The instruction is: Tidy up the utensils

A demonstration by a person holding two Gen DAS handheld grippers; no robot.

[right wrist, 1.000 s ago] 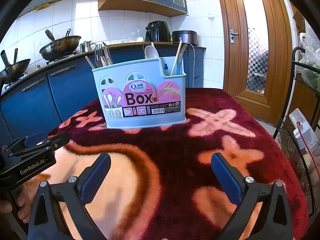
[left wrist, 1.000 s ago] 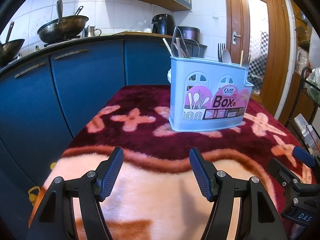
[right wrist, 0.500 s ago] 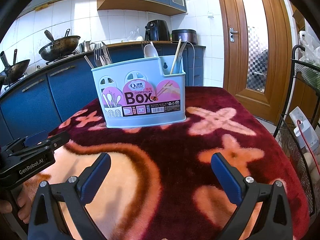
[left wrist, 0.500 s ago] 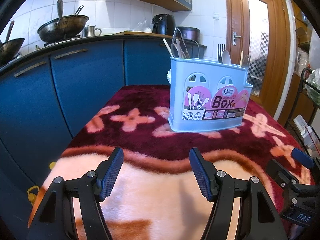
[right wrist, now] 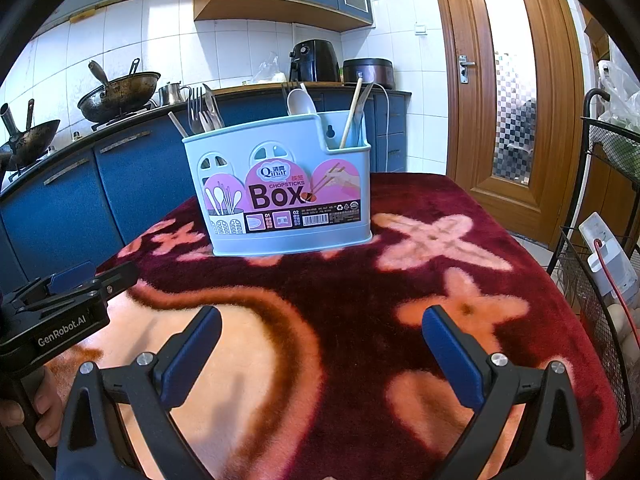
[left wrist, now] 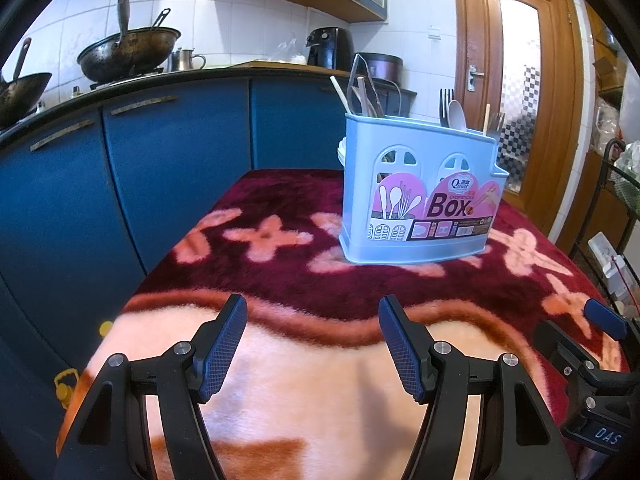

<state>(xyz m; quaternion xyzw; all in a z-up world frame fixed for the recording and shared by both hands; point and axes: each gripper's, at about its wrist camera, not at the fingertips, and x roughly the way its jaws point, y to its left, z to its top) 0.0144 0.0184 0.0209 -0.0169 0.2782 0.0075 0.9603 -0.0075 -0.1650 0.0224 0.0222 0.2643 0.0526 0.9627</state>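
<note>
While both pairs of tongs hover low over the near end of the desk (right wrist: pixel 500 216), neither holds anything: the left tongs (left wrist: pixel 312 344) stand spread with bare blanket between their blue pads, and the right tongs (right wrist: pixel 322 350) are spread wider. A plush maroon blanket (left wrist: pixel 280 280) with pink flower shapes covers the desk. Toward its far end, well apart from both tongs, stands the light blue chopsticks box (right wrist: pixel 280 196), upright, its pink label facing the cameras. Utensils stand in its compartments: forks (right wrist: pixel 195 110) and other metal cutlery in the left one, a white spoon (right wrist: pixel 301 102) in the middle, a wooden chopstick (right wrist: pixel 350 118) in the right. From the right wrist view, the left tongs' body appears at the lower left, gripped by a hand (right wrist: pixel 40 412). Behind the desk run blue cabinets (left wrist: pixel 160 152), with two dark woks (right wrist: pixel 120 94) on the stove.
</note>
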